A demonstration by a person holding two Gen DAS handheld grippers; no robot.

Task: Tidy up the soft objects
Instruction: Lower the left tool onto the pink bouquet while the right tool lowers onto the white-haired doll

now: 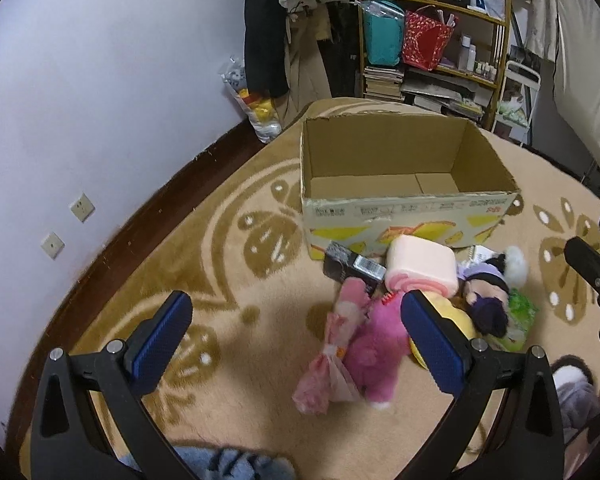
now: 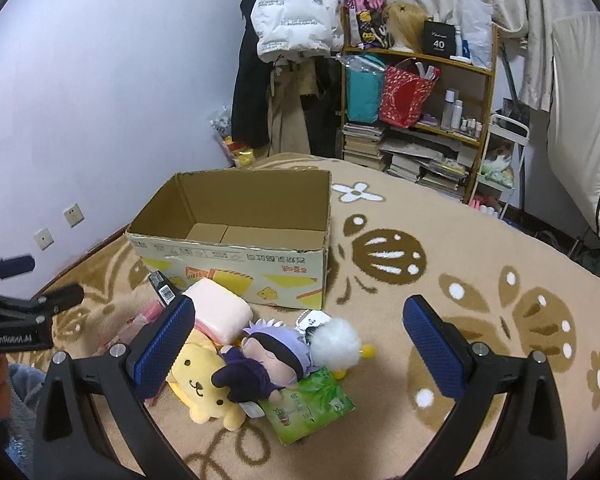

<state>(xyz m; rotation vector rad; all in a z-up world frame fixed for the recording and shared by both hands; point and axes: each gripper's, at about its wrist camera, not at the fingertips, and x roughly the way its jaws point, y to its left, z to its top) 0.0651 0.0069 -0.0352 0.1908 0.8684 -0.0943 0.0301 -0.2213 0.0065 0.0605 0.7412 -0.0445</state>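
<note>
A: What is seen around the pile, largest first?

B: A beige patterned carpet [image 2: 480, 248] is spread over the floor, and an open cardboard box [image 2: 236, 216] is set on it, its inside bare. A crowded shelf [image 2: 420, 120] is seen against the far wall. Nothing is found between the toys and the box front, which they nearly touch.

A: And the soft things?

B: They are heaped just before the box: a pink plush [image 1: 374, 344], a pale pink cushion [image 1: 420, 266], a yellow dog plush [image 2: 204, 380], a purple-clad doll [image 2: 268, 360] lying across it, a white pompom [image 2: 336, 342]. A green packet [image 2: 308, 404] is tucked under the doll.

A: The claws?

B: The left claw [image 1: 296, 340] is held spread above the carpet, nothing gripped. The right claw [image 2: 300, 344] is likewise spread wide over the pile.
</note>
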